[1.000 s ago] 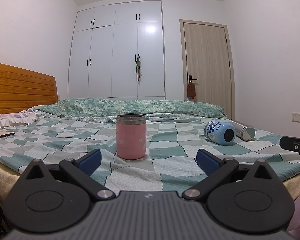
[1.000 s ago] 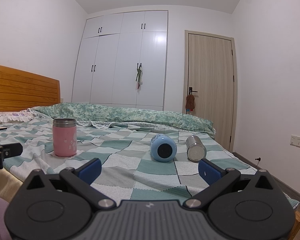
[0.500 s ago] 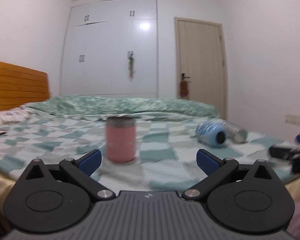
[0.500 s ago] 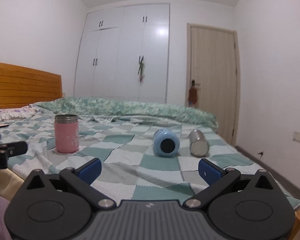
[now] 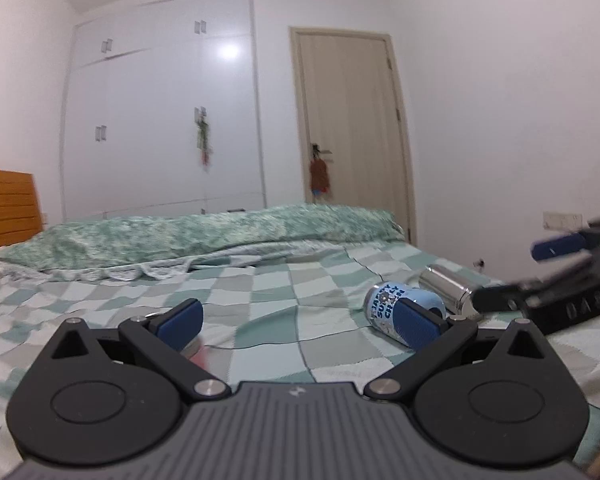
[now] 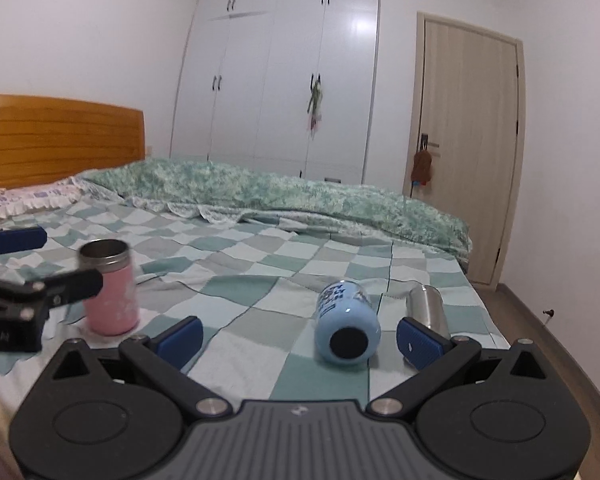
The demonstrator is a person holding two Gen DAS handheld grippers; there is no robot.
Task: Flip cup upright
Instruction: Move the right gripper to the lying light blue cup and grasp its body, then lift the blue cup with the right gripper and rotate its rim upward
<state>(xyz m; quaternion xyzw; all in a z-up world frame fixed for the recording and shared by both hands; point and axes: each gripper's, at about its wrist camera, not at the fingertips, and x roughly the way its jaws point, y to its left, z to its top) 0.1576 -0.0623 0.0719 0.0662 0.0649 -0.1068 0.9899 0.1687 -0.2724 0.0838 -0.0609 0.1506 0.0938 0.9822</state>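
Observation:
A light blue cup [image 6: 346, 326] with dark lettering lies on its side on the checked bedspread, base toward me; it also shows in the left wrist view [image 5: 392, 306]. A steel cup [image 6: 426, 310] lies on its side just right of it, and shows in the left wrist view [image 5: 446, 286] too. A pink cup [image 6: 110, 286] stands upright at the left. My right gripper [image 6: 298, 340] is open and empty, just short of the blue cup. My left gripper [image 5: 298, 326] is open and empty, above the bed; the pink cup is mostly hidden behind its left finger [image 5: 180, 322].
A rumpled green quilt [image 6: 292, 200] lies along the far side of the bed. A wooden headboard [image 6: 56, 140] stands at the left. A white wardrobe [image 6: 280, 68] and a wooden door [image 6: 466, 136] are behind. The bed's right edge drops to the floor [image 6: 540, 320].
Both grippers have risen and moved forward over the bed and now look down more. The right gripper has come closer to the blue cup. The cups have not moved.

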